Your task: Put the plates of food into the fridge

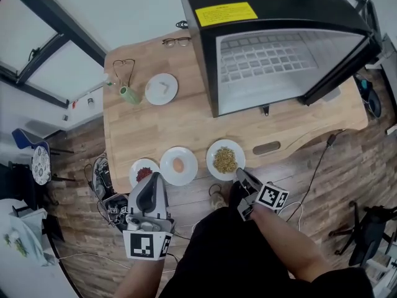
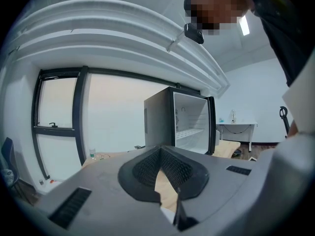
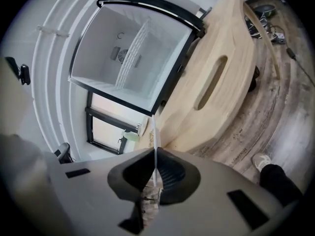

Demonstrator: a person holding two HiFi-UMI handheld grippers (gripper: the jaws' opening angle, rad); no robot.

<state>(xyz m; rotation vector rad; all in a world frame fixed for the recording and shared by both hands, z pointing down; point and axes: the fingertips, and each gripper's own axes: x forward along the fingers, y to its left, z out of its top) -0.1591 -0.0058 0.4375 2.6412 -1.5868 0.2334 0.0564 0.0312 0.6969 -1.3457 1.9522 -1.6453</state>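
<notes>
While fridge point(image 1: 279, 61) gapes empty, nothing loaded: right gripper point(image 1: 240, 172) pinches grain plate point(image 1: 225, 160) rim before fridge; left gripper point(image 1: 152, 185) closed, idle.

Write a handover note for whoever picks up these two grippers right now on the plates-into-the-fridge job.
Right gripper: jaws shut on the near rim of the plate of yellow-brown food, at the table's near edge.
Left gripper: jaws together, nothing in them, by the near edge between the plate of red food and the plate with an egg-shaped item.
A fourth plate lies farther back.
Fridge: door open, no plate visible inside.
Done: door opened, first plate gripped.
Left: carry all the plates in.
</notes>
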